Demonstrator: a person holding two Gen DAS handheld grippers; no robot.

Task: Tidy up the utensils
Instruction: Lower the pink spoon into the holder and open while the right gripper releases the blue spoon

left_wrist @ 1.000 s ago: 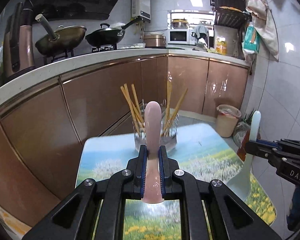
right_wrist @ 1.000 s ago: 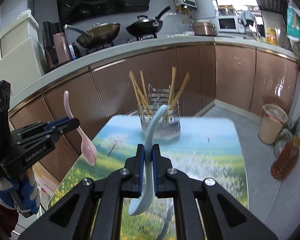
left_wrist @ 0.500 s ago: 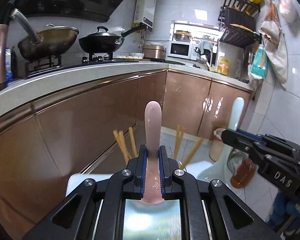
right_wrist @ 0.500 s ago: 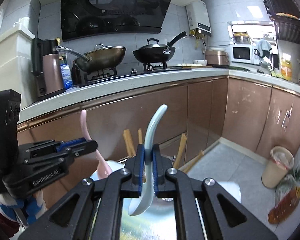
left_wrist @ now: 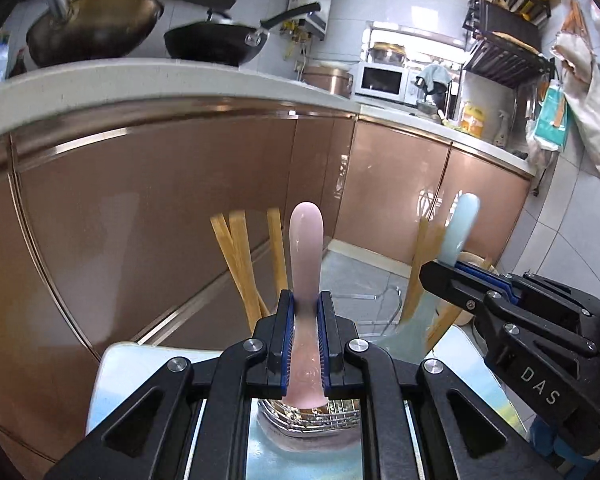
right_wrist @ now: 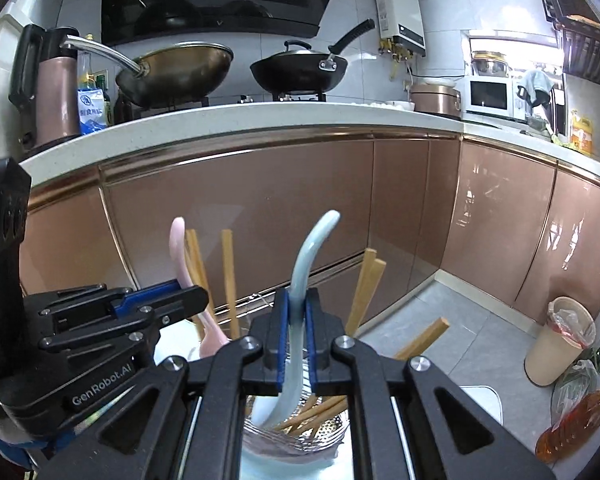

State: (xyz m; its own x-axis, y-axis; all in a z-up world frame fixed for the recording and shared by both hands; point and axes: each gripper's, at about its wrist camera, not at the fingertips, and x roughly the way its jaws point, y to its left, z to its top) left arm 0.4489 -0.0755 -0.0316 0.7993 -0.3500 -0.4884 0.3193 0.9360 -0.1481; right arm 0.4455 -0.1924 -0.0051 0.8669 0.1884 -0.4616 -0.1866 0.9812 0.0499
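Home kitchen: woks [right_wrist: 180,70] on a stove, microwave [right_wrist: 488,98], copper-coloured cabinets [right_wrist: 260,208].

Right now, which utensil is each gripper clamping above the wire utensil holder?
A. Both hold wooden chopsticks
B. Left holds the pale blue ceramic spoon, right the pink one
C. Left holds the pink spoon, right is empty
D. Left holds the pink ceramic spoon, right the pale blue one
D: the left gripper is closed on the pink ceramic spoon, and the right gripper is closed on the pale blue ceramic spoon, both over the wire utensil holder containing wooden chopsticks.
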